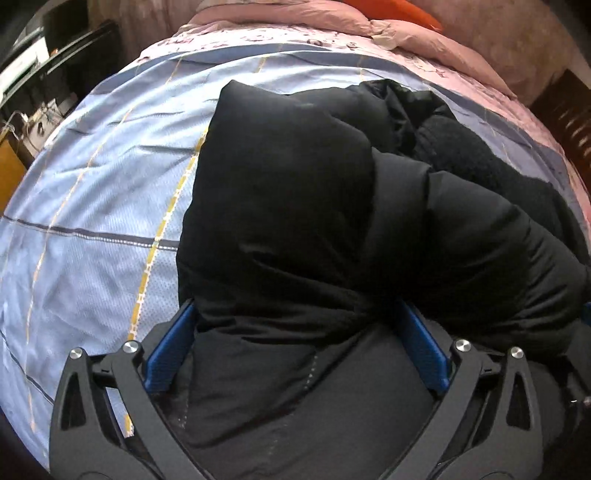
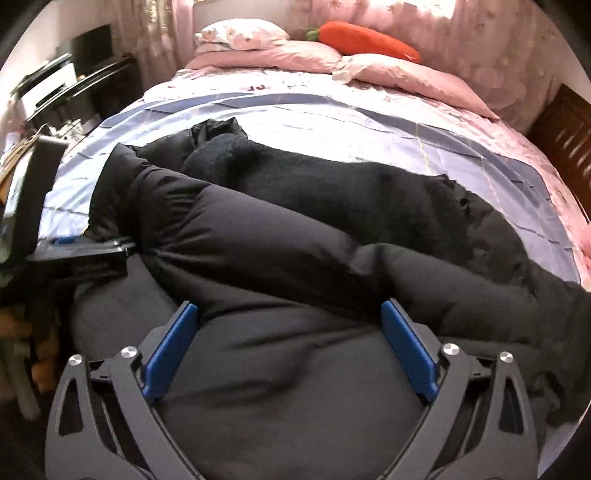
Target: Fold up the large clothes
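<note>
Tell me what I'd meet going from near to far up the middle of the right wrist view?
Blue fingers → black puffy jacket → blue striped bedspread → pink quilt → orange carrot cushion.

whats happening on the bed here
A person is folding a black puffer jacket on a bed covered by a light blue quilt, using a handheld gripper in each hand. The left gripper and right gripper each have their jaws spread wide around a thick bunch of the jacket's near edge. The jacket is bunched up, not yet folded flat. A carrot plush lies by the pillows.
</note>
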Demonstrator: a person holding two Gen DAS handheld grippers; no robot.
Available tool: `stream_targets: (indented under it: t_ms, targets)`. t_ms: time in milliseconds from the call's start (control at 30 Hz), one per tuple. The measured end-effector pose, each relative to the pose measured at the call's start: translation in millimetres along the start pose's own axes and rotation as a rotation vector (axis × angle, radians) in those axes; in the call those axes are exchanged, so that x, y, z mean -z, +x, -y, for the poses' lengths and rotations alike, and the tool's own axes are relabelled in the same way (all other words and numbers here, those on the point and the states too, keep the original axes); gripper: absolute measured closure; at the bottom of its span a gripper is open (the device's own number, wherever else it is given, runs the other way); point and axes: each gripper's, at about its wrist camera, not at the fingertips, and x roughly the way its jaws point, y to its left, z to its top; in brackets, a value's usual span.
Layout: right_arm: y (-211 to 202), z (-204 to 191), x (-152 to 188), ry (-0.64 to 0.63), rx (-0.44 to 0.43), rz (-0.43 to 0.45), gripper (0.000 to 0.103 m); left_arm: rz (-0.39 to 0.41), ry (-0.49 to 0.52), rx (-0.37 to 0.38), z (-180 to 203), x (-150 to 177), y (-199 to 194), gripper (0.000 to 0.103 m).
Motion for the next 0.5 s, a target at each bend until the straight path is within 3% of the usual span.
stream_targets:
  t_ms: [133,200,233,367,433,500]
  targets:
    - [-15,48,22,0.092,0.139,-0.016,0.001,0.007,-0.012,-0.003,-1,2,1,0.002]
    - [-11,83,39,0.301,0.036,-0.082,0.001,0.014,-0.006,-0.012,0,3,0,0.002]
    - [-13,83,39,0.335,0.037,-0.086,0.001,0.017,-0.003,-0.015,0,3,-1,0.002]
    - [-38,56,11,0.200,0.156,-0.032,0.001,0.009,-0.011,-0.023,-1,3,0,0.002]
    - [-55,67,0,0.245,0.150,-0.003,0.001,0.003,-0.011,-0.022,-1,1,0,0.002]
    - [-78,102,1,0.369,0.137,0.028,0.001,-0.001,-0.011,-0.024,0,0,0,0.002]
